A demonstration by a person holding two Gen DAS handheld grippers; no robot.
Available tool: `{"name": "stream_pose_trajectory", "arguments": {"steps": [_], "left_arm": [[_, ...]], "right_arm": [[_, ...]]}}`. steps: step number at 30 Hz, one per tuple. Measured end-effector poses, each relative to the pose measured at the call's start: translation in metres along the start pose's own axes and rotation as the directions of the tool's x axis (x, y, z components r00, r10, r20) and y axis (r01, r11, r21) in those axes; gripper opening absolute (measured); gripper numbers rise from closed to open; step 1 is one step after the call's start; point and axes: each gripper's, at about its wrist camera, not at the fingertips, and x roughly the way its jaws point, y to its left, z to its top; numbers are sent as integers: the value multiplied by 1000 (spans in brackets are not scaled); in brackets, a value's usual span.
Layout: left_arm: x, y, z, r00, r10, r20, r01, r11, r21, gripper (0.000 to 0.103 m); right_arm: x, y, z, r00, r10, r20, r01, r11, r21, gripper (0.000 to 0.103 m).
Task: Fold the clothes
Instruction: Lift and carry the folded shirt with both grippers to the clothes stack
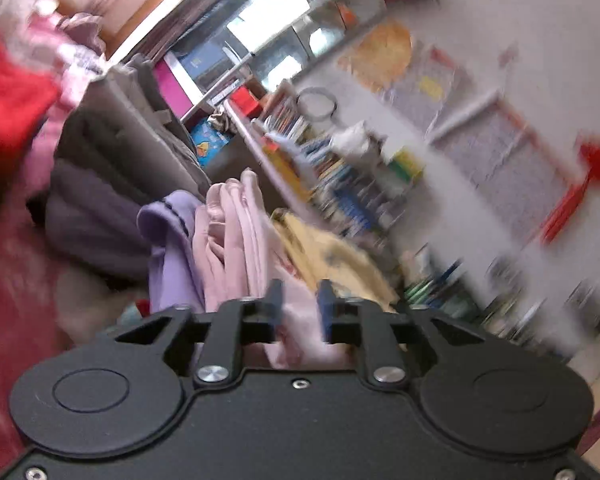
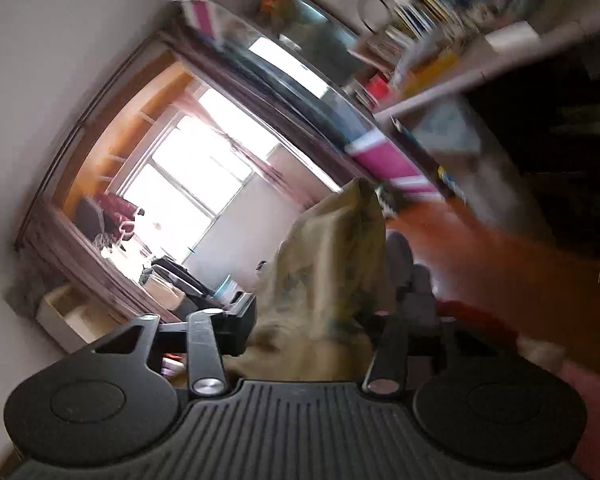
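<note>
I have the left gripper with its jaws a little apart and a pale pink soft garment bunched between them; through the blur I cannot say the pads truly press on it. The right gripper stands wider, with a yellow printed cloth rising between its jaws, and the far pad is hidden, so I cannot tell whether it holds.

My worry is that either piece slips out: both views are smeared, which suggests fast motion, and loose jaws on limp fabric would let it drop in a heap. The pink garment could also drag the lilac garment just beside it on the left of the jaws.

Further left of the left jaws lies a grey quilted coat, and a red patterned cover spreads below. Ahead and to the right stand crowded bookshelves against a white wall. Beyond the right jaws I see a bright window in a wooden frame.
</note>
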Motion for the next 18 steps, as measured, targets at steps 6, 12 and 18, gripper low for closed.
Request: {"name": "stream_pose_trajectory", "arguments": {"steps": [6,12,18], "left_arm": [[13,-19,12,999,39,-29,-39,999,10,29],[51,-31,18,984,92,-151,-92,996,10,29],[64,-32,15,982,99,-162,-106,994,-36,10]], "right_arm": [[-7,-12,10,999,16,36,-17,1000,25,46],[-23,-11,8,998,6,61,-8,999,32,44],[-30,-12,-2,998,-16,59,15,1000,19,28]]}}
